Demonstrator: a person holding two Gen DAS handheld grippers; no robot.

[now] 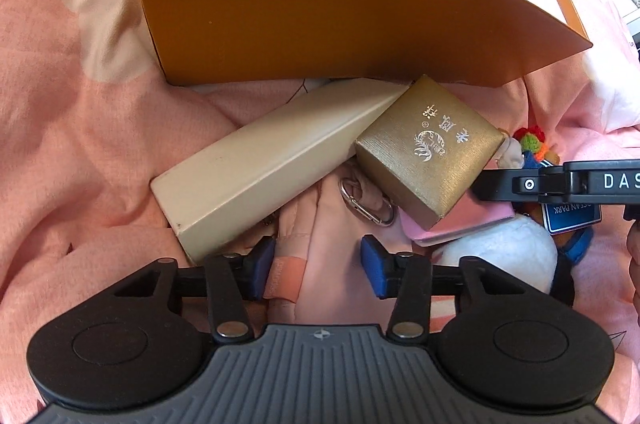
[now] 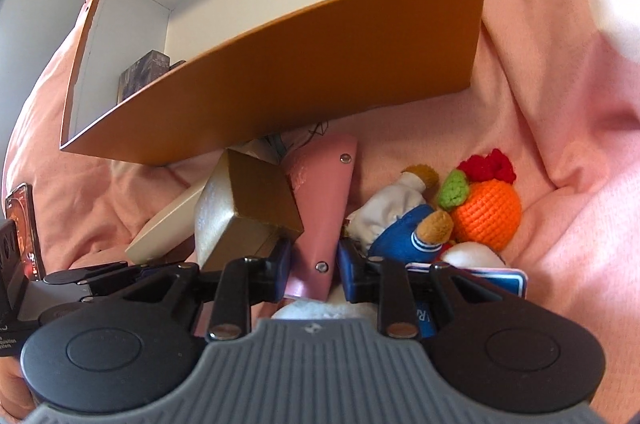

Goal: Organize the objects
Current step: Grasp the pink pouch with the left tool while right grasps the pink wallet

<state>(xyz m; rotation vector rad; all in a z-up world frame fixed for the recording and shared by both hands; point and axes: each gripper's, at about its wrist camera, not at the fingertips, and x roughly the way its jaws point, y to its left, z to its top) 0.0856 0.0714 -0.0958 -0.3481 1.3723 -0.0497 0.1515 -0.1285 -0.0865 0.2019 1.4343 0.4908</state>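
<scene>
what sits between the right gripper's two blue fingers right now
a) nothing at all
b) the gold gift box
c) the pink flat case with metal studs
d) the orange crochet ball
c: in the right wrist view the right gripper has its blue fingers on either side of the pink case, while the gold box lies just to its left and the orange crochet ball lies off to the right.

Matt orange cardboard box (image 1: 304, 4); my gold box (image 1: 428, 152) textured foil paper; crochet yarn orange (image 2: 486, 214); soft pink cloth (image 1: 60, 152); shiny metal carabiner (image 1: 366, 204).
</scene>
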